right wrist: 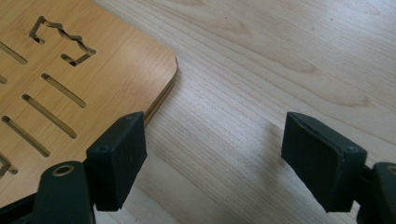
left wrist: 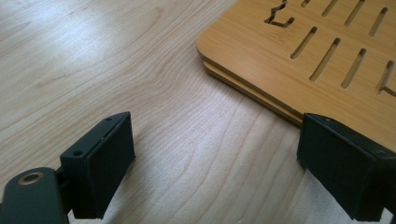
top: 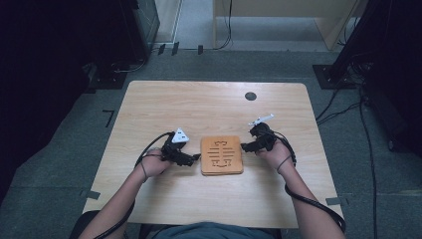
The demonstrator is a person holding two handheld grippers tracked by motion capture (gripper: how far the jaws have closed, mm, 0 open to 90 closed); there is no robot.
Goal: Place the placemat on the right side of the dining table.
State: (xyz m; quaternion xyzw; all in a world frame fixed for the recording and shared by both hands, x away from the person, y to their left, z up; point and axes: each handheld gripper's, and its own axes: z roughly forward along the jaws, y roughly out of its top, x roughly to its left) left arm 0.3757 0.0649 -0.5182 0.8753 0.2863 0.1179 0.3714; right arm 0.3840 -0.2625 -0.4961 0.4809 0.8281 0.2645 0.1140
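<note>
A square wooden board (top: 222, 155) with cut slots and curly shapes lies flat on the table, between both hands. It looks like two thin layers stacked (left wrist: 299, 56). My left gripper (top: 195, 158) sits low at the board's left edge, jaws open; in the left gripper view (left wrist: 217, 172) one jaw is over bare table and the other at the board's edge. My right gripper (top: 244, 147) is at the board's right edge, also open. In the right gripper view (right wrist: 212, 161) its left jaw overlaps the board (right wrist: 84, 70) near a corner, with bare table between the jaws.
The light wooden table (top: 209, 107) has a round dark grommet (top: 251, 96) near its far edge. Cables (top: 348, 107) and dark stands lie on the grey floor around the table. A wooden piece of furniture (top: 278, 20) stands beyond.
</note>
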